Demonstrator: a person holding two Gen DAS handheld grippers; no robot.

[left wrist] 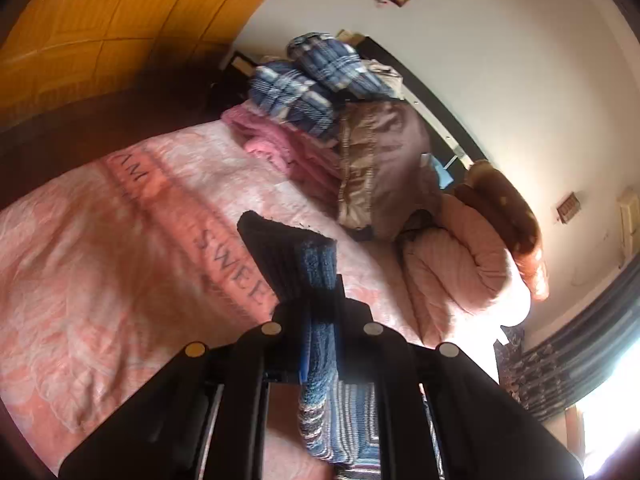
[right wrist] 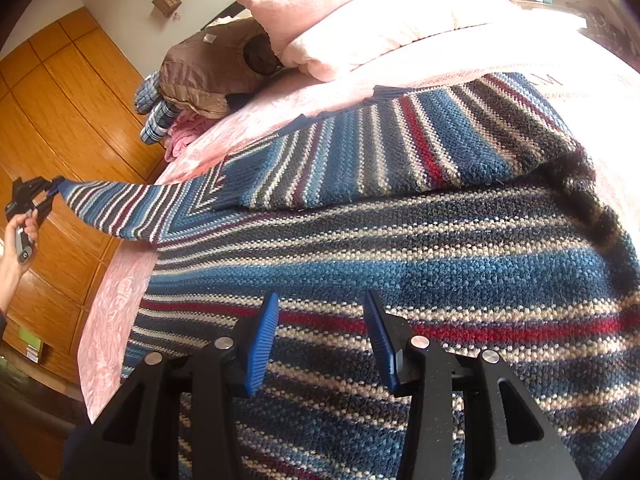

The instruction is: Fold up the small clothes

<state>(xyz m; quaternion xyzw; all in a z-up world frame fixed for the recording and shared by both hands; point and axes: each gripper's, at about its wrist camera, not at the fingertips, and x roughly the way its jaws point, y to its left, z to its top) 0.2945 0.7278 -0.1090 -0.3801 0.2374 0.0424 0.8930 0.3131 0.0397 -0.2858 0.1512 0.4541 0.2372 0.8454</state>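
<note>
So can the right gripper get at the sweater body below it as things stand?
Probably yes. The right gripper hangs with jaws open just over the striped sweater, nothing between them; the left gripper holds the sleeve well off to the side.

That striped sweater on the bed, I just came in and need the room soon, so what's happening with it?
A person is folding the striped knit sweater on the pink bedspread. The left gripper, held in the person's hand, is shut on a sleeve end and has it pulled out past the bed's edge. The right gripper hovers open over the sweater's body, holding nothing. One sleeve already lies across the body.
</note>
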